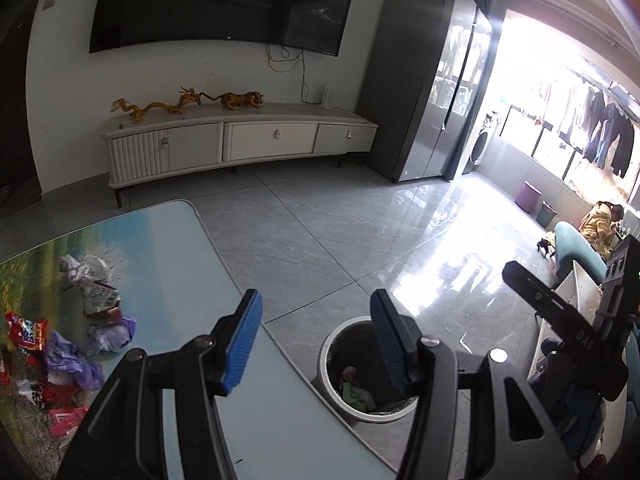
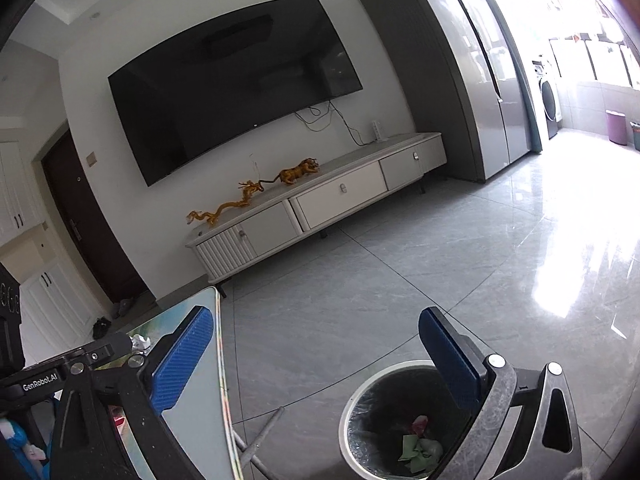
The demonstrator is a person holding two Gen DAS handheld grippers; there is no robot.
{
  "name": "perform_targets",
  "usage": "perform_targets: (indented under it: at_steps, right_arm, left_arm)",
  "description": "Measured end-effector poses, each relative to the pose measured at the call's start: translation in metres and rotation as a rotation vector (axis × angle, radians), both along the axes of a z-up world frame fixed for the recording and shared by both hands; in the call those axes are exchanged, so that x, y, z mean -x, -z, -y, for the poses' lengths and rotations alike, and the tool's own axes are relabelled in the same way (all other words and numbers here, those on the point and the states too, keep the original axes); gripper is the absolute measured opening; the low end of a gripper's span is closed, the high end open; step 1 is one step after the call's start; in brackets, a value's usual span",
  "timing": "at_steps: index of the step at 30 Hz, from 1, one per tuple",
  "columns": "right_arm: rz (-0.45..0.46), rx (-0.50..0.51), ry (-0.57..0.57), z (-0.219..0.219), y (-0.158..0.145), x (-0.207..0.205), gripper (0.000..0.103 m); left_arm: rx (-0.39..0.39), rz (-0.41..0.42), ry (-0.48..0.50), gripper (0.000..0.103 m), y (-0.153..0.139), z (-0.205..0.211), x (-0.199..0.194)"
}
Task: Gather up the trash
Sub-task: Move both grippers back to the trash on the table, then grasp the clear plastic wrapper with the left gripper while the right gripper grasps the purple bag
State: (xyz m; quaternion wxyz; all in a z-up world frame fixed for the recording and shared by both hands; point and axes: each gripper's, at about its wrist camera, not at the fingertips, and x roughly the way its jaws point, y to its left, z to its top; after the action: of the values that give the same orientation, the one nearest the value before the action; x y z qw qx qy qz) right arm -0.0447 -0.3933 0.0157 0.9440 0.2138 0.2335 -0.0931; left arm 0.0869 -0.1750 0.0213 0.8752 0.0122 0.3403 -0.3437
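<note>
Wrappers point(image 1: 72, 332) lie heaped on the counter point(image 1: 188, 280), well to the left of the bin point(image 1: 326, 364), which stands on the floor just off the counter's edge with a few scraps point(image 2: 420, 446) already at its bottom. Both grippers hang empty above that edge. The left gripper point(image 1: 316, 340) has its fingers point(image 1: 244, 344) partly spread with nothing between them; the right gripper point(image 2: 316, 368), nearer the bin, has its fingers point(image 2: 182, 364) spread wide, also around nothing.

Risks, judged from this layout: the pile is loose and crumpled, so a pinch on one wrapper may drag neighbours along and spill them over the counter's edge onto the floor rather than into the bin. Thin foil may also slip from the blue pads on the carry across. The bin's mouth sits low and close under the counter, so a release made too early would likely drop trash on the counter's rim or on the tiles beside the bin. The two grippers hang close together, and a reach by both toward the pile could knock one against the other.

Much is cut off. The left gripper's body covers the near part of the pile, so how many wrappers remain cannot be counted. In the right wrist view the right gripper hides part of the bin's rim, and only one white scrap point(image 2: 140, 342) of the pile shows. The far side of the counter from the bin lies out of frame.
</note>
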Motion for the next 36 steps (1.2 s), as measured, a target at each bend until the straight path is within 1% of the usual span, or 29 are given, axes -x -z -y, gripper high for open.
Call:
perform_targets:
  at_steps: [4, 7, 8, 10, 11, 16, 20, 21, 23, 24, 26, 28, 29, 33, 36]
  right_arm:
    - [0.014, 0.032, -0.039, -0.026, -0.017, -0.006, 0.103]
    - [0.014, 0.049, -0.072, -0.045, -0.026, -0.012, 0.103]
    - [0.015, 0.058, -0.086, -0.054, -0.03, -0.015, 0.103]
    - [0.014, 0.072, -0.116, -0.067, -0.033, -0.02, 0.103]
    - [0.013, 0.077, -0.135, -0.074, -0.034, -0.021, 0.103]
    - [0.005, 0.091, -0.252, -0.115, -0.038, -0.039, 0.103]
    - [-0.016, 0.088, -0.347, -0.148, -0.032, -0.057, 0.103]
    - [-0.023, 0.092, -0.371, -0.157, -0.03, -0.062, 0.102]
    - [-0.038, 0.098, -0.42, -0.173, -0.027, -0.07, 0.096]
    - [-0.048, 0.1, -0.445, -0.18, -0.024, -0.075, 0.094]
    - [-0.069, 0.104, -0.491, -0.199, -0.018, -0.083, 0.085]
    - [-0.094, 0.108, -0.535, -0.214, -0.01, -0.093, 0.078]
    - [-0.106, 0.108, -0.555, -0.224, -0.006, -0.097, 0.076]
    - [-0.145, 0.114, -0.634, -0.253, 0.011, -0.116, 0.076]
    - [-0.178, 0.117, -0.694, -0.274, 0.027, -0.135, 0.076]
  left_arm:
    - [0.027, 0.03, -0.069, 0.055, -0.007, -0.052, -0.001]
    - [0.037, 0.06, -0.141, 0.056, -0.011, -0.095, -0.001]
    - [0.035, 0.07, -0.166, 0.056, -0.01, -0.109, -0.001]
    - [0.036, 0.087, -0.229, 0.062, -0.01, -0.142, -0.003]
    - [0.036, 0.091, -0.258, 0.063, -0.01, -0.157, -0.005]
    - [0.022, 0.089, -0.42, 0.064, 0.007, -0.244, -0.013]
    - [-0.008, 0.069, -0.556, 0.064, 0.022, -0.307, -0.017]
    - [-0.013, 0.062, -0.584, 0.064, 0.027, -0.322, -0.018]
    - [-0.026, 0.047, -0.637, 0.064, 0.034, -0.345, -0.017]
    - [-0.03, 0.039, -0.66, 0.064, 0.037, -0.354, -0.019]
    - [-0.031, 0.017, -0.696, 0.064, 0.045, -0.371, -0.023]
    - [-0.033, -0.002, -0.713, 0.064, 0.054, -0.382, -0.029]
    - [-0.036, -0.012, -0.718, 0.064, 0.059, -0.384, -0.033]
    - [-0.047, -0.051, -0.703, 0.064, 0.075, -0.385, -0.051]
    - [-0.055, -0.068, -0.681, 0.064, 0.087, -0.377, -0.068]
